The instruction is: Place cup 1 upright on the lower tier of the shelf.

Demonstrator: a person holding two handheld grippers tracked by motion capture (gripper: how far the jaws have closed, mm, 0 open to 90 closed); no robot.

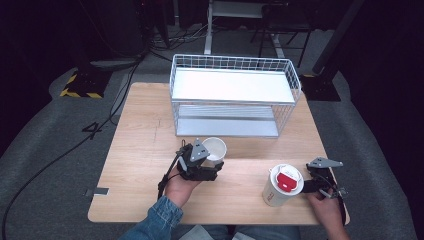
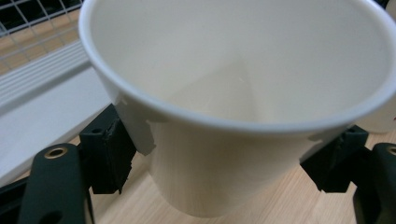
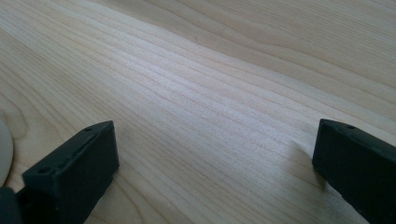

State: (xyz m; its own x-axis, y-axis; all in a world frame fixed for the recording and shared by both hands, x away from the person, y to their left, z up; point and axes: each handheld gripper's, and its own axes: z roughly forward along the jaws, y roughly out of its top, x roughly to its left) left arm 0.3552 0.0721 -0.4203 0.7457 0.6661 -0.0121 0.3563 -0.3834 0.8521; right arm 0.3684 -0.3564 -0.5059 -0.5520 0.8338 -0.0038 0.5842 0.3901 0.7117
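An open white paper cup point(image 1: 215, 147) stands on the wooden table point(image 1: 145, 140) in front of the wire rack. My left gripper point(image 1: 212, 163) is shut on its wall. In the left gripper view the cup point(image 2: 233, 93) sits between the black pads point(image 2: 109, 154), one pressing on each side. A second white cup with a lid and a red tab point(image 1: 283, 185) stands at the front right. Just to its right, my right gripper point(image 1: 314, 179) is open. Only bare wood lies between the jaws of this gripper point(image 3: 215, 140), and a sliver of the lidded cup point(image 3: 3, 149) shows at the left edge.
A white wire rack with two shelves point(image 1: 235, 95) stands at the back of the table, its open side facing me. The table's front edge is close under both hands. Cables and chair legs lie on the grey floor beyond.
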